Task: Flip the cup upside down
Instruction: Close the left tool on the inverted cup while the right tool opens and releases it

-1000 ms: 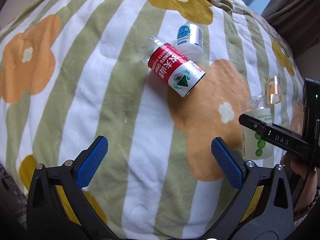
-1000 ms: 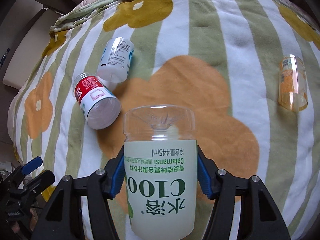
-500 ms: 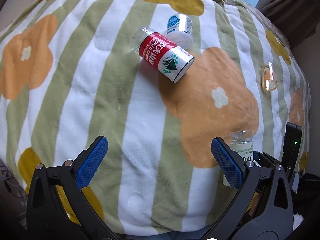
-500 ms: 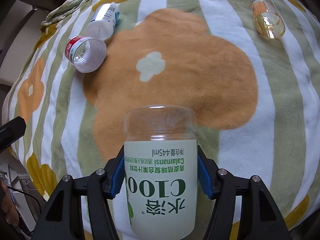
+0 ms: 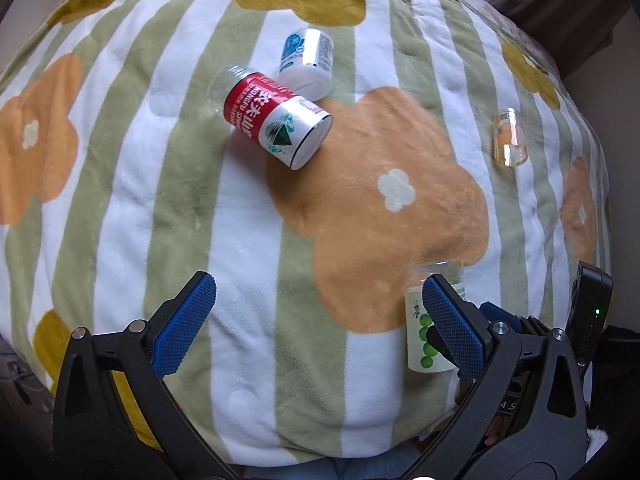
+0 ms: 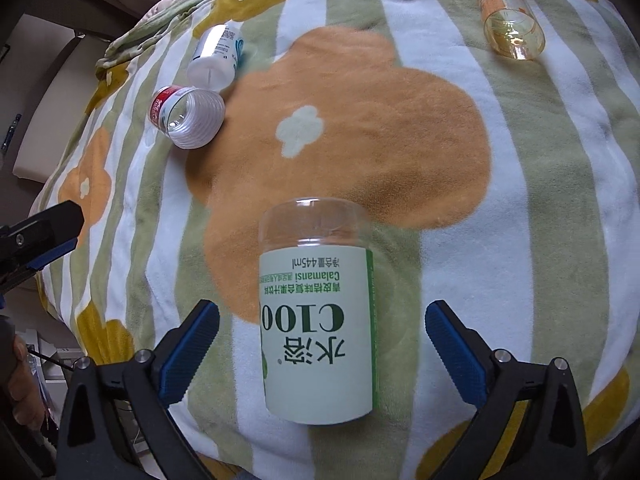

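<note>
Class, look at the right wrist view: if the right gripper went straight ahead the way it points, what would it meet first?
Probably the green-label cup, which stands upside down between the open right gripper's fingers, touching neither. Its depth is hard to judge.

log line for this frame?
right hand-held gripper: open, straddling C100 cup | cup: inverted on blanket, released | left hand-held gripper: open, idle

4 cut-bottle cups on 1 flower blanket (image 6: pixel 520 208): green-label cup (image 6: pixel 316 320) at its near edge, red-label cup (image 6: pixel 186 120), white cup (image 6: pixel 216 56), amber cup (image 6: pixel 510 20) farther back. 2 grippers.
</note>
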{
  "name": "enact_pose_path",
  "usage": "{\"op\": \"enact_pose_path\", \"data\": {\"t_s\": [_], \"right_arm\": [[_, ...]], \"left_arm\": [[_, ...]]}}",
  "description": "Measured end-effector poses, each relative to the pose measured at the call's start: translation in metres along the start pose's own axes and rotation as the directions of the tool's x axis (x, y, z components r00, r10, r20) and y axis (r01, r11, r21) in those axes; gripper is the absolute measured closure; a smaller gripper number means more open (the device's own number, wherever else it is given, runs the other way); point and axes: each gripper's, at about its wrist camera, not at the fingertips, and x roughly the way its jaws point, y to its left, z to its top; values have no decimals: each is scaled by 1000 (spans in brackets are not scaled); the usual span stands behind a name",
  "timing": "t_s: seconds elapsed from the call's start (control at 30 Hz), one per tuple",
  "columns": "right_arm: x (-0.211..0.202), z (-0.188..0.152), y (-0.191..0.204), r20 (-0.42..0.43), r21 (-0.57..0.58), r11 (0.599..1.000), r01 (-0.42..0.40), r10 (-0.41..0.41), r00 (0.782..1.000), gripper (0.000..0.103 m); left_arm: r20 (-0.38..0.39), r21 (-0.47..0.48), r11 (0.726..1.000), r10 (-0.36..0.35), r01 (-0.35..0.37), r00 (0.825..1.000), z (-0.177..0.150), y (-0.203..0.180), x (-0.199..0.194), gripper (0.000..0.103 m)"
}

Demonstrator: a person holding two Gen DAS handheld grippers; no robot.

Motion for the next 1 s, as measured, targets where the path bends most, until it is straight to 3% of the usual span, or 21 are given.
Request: {"op": "enact_pose_path", "data": {"t_s": [0.2,0.33,0.47,0.63,0.73,0.87,1.0], "right_arm": [[-42,-13,-16,66,11,1000,27,-27,997,0],[-64,-25,-30,74,-30,988,149,-147,986,0],[-71,-35,-49,10,-69,977,200,-200,980,0],[-84,-45,-79,34,21,994,105,-106,994,0],[-92,-50,-86,62,37,994,101,-103,993,0],[-95,-50,-93,92,24,992,127,-129,987,0],[-102,-47,-102,156,37,987,154,-158,975,0]], "left_arm": [[-70,55,997,-52,55,996,11,-45,13,0],[-167,70,996,-34,46,985,15,-76,39,0],[-272,52,998,-18,34,962,17,-95,70,0],[-403,21,1000,14,-6,915,19,-104,111,0],[-451,-6,999,27,-33,892,20,-105,130,0],[-481,6,998,58,-63,875,18,-110,145,1],[-497,-4,997,64,-75,865,11,-112,153,13]]}}
